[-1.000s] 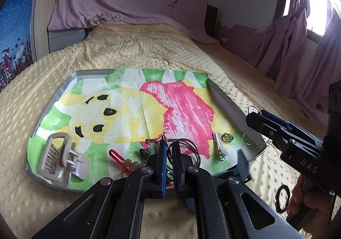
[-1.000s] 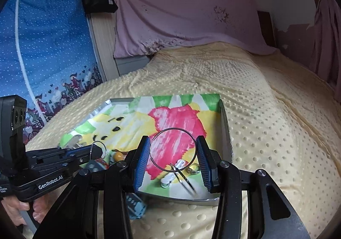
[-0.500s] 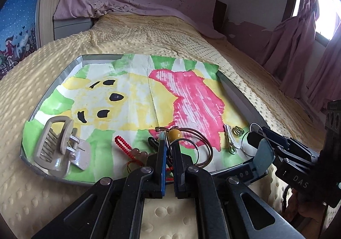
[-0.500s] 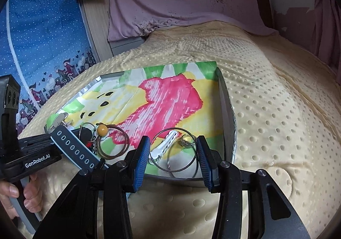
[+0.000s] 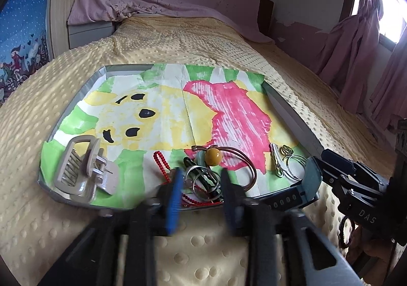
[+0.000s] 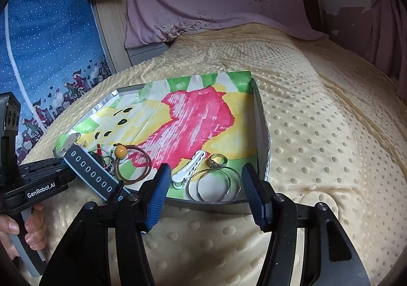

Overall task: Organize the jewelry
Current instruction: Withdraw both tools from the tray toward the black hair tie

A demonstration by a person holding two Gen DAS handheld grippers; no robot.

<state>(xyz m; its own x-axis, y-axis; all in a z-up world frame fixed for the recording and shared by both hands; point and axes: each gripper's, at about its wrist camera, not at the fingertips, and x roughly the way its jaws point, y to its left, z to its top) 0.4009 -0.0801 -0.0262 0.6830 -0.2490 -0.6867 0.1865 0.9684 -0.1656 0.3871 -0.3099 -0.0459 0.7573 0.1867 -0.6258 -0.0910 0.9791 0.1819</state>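
Note:
A grey tray [image 5: 290, 118] lined with a painted paper lies on the bed. At its near edge lie a beige claw clip [image 5: 81, 168], a red bead string [image 5: 161, 162], a heap of rings and bangles with a yellow bead [image 5: 213, 156], a white hair clip [image 6: 188, 170], a gold ring [image 6: 218, 160] and silver hoops [image 6: 215, 184]. My left gripper [image 5: 201, 194] is open just before the heap. My right gripper [image 6: 204, 193] is open and empty, its fingers either side of the hoops lying in the tray.
The tray sits on a yellow dotted blanket [image 6: 318, 133]. A purple cloth [image 6: 216, 0] hangs at the headboard, pink curtains [image 5: 356, 56] on the right, a blue patterned panel [image 6: 51, 39] on the left. A black hair tie [image 5: 346, 232] hangs by the right hand.
My left gripper opened and let the bangle heap down onto the tray. My right gripper widened, and the silver hoop now lies in the tray's near right corner.

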